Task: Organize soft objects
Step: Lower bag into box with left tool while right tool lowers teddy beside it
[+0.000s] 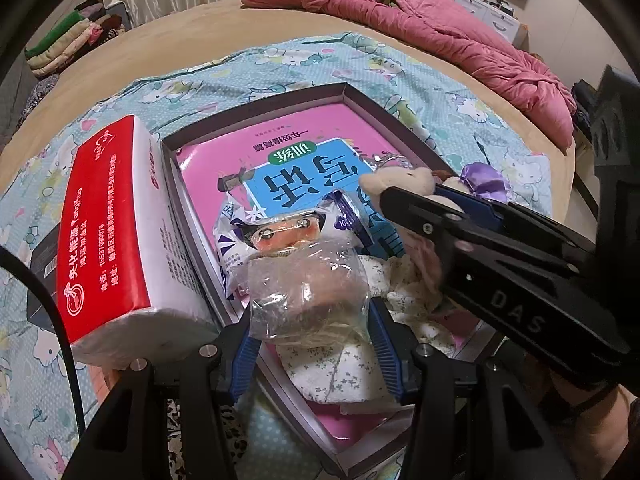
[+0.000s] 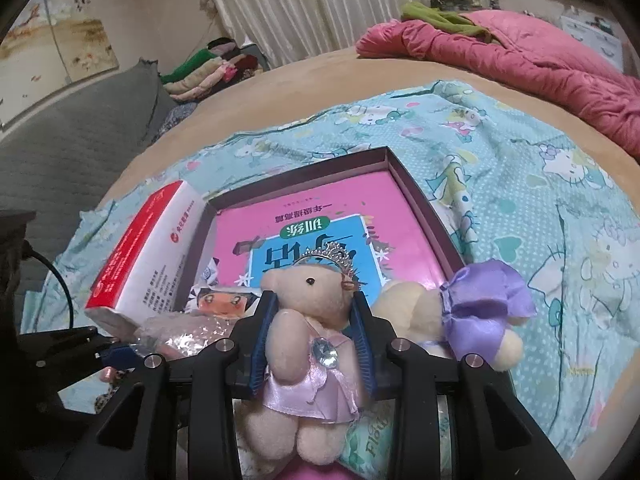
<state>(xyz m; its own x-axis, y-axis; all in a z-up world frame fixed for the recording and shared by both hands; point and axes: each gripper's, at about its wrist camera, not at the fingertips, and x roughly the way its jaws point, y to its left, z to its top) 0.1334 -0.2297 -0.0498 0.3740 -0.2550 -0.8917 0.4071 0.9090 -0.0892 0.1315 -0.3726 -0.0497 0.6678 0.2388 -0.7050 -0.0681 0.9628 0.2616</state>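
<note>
My left gripper [image 1: 314, 344] is shut on a clear plastic-wrapped soft item [image 1: 308, 296], held over the near part of a shallow dark box [image 1: 344, 90] lined with a pink book [image 1: 280, 152]. A small tissue pack with a cartoon face [image 1: 280, 232] and a white floral cloth [image 1: 344, 376] lie in the box. My right gripper [image 2: 314, 340] is shut on a cream teddy bear in a pink dress and tiara [image 2: 308, 320], above the box's near right corner. A second plush with a purple bow [image 2: 472, 316] lies at that corner.
A red-and-white tissue pack [image 1: 116, 232] leans on the box's left wall. The box sits on a Hello Kitty cloth [image 2: 540, 200] on a tan bed. A pink quilt [image 2: 520, 52] lies at the far right, folded clothes [image 2: 208, 72] at the far left.
</note>
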